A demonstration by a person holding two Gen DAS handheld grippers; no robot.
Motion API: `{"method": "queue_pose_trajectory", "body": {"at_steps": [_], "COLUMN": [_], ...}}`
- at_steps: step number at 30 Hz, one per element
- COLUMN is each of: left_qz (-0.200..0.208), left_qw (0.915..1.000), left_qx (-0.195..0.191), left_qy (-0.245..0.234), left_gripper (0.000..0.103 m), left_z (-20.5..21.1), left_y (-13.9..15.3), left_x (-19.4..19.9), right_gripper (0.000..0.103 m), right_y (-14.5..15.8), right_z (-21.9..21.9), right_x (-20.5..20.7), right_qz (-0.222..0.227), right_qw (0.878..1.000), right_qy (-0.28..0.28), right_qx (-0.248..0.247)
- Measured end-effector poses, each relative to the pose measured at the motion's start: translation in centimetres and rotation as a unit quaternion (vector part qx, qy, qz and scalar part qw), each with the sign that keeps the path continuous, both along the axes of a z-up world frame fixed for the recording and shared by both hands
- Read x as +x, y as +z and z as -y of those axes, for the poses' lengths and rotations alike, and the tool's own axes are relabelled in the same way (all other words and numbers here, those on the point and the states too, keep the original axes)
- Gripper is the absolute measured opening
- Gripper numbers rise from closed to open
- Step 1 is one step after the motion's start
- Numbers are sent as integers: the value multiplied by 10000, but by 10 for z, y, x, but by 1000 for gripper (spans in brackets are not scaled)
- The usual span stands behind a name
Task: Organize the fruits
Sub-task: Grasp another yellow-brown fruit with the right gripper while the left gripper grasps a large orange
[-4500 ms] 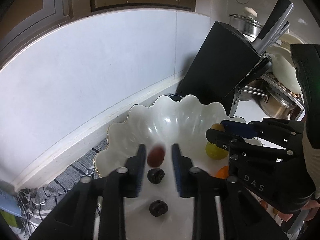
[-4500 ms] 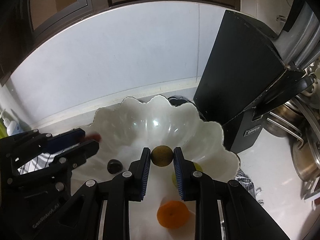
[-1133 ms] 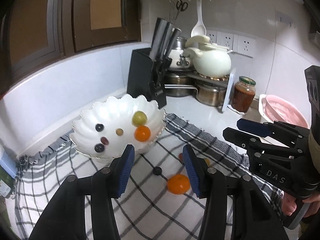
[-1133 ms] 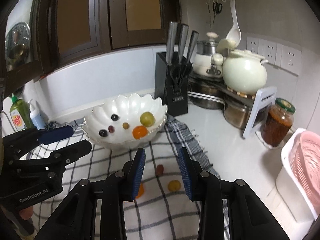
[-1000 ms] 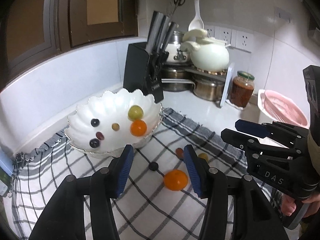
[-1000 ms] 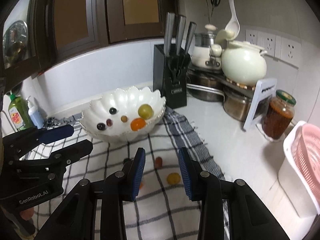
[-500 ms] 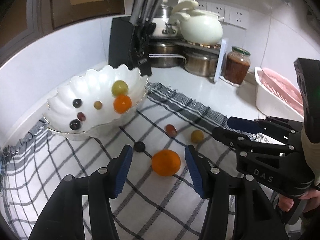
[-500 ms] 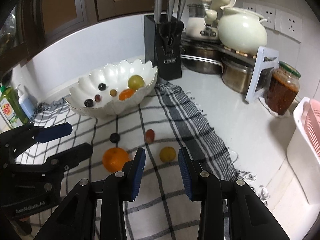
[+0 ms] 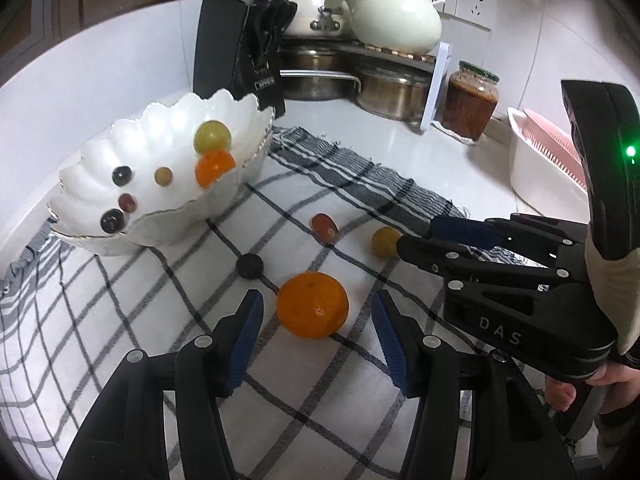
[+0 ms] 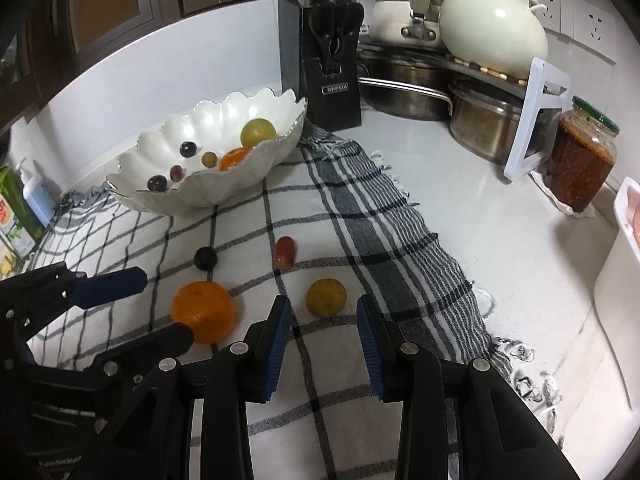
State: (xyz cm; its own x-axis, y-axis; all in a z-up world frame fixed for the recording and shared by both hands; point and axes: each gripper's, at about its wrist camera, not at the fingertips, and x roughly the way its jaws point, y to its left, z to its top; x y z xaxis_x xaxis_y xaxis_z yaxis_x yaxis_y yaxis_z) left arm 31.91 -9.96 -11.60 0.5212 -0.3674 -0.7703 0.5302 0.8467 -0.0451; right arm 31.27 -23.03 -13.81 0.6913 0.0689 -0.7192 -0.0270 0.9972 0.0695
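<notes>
A white scalloped bowl (image 9: 100,236) (image 10: 256,168) holds several fruits, among them a green one (image 9: 212,137) and an orange one (image 9: 214,166). On the checked cloth (image 9: 120,320) lie an orange (image 9: 312,311) (image 10: 202,311), a small yellow fruit (image 9: 385,241) (image 10: 326,297), a red grape (image 9: 324,225) (image 10: 285,257) and a dark berry (image 9: 249,266) (image 10: 205,258). My left gripper (image 9: 316,314) is open, its jaws on either side of the orange. My right gripper (image 10: 323,312) is open, just short of the yellow fruit.
A black knife block (image 10: 330,76) stands behind the bowl. Steel pots (image 10: 484,128), a cream pot (image 10: 492,36) and a jar of red paste (image 10: 580,160) line the back right. A pink-and-white basket (image 9: 548,168) sits at the far right. Bottles (image 10: 24,208) stand at the left.
Both grippers let go of fruit in the bowl, pulled back, then came down and forward over the cloth. The left now straddles the orange; the right has closed in on the yellow fruit.
</notes>
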Motion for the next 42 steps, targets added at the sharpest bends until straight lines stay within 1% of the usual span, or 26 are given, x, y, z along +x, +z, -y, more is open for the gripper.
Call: {"method": "queue_pose_trajectory", "body": {"at_steps": [7, 12, 20, 23, 25, 27, 29, 31, 37, 42], "left_qz": [-166, -162, -284, -405, -457, -427, -421, -407, -413, -297], "left_qw": [9999, 9998, 9996, 9991, 9988, 9990, 9990, 9990, 9989, 9993], "left_qx": [-7, 33, 14, -75, -72, -35, -65, -90, -176, -209], "left_qy": [-46, -77, -83, -113, -148, -156, -155, -158, -95, -18], "left_gripper": [55, 55, 55, 53, 48, 46, 47, 46, 46, 45], "left_z": [6, 7, 8, 6, 6, 7, 6, 6, 2, -2], "left_y": [-12, -16, -24, -27, -29, -30, -30, -30, -28, -21], "left_x": [9, 15, 24, 28, 29, 29, 29, 29, 27, 26], "right_gripper": [36, 36, 36, 36, 35, 35, 33, 29, 29, 29], "right_y": [-7, -14, -21, -23, -25, -28, -29, -30, -28, -21], "right_z": [2, 3, 4, 4, 2, 1, 0, -1, -3, -4], "right_x": [11, 17, 28, 31, 33, 34, 34, 33, 28, 22], "right_qz": [-84, -169, -303, -330, -351, -381, -387, -380, -305, -224], "right_qw": [10000, 9999, 9995, 9994, 9994, 9992, 9992, 9992, 9995, 9997], "right_qy": [-7, -12, 16, 36, 48, 72, 73, 74, 80, 64], "right_qx": [-1, 22, 40, 61, 60, 80, 105, 78, 41, 59]}}
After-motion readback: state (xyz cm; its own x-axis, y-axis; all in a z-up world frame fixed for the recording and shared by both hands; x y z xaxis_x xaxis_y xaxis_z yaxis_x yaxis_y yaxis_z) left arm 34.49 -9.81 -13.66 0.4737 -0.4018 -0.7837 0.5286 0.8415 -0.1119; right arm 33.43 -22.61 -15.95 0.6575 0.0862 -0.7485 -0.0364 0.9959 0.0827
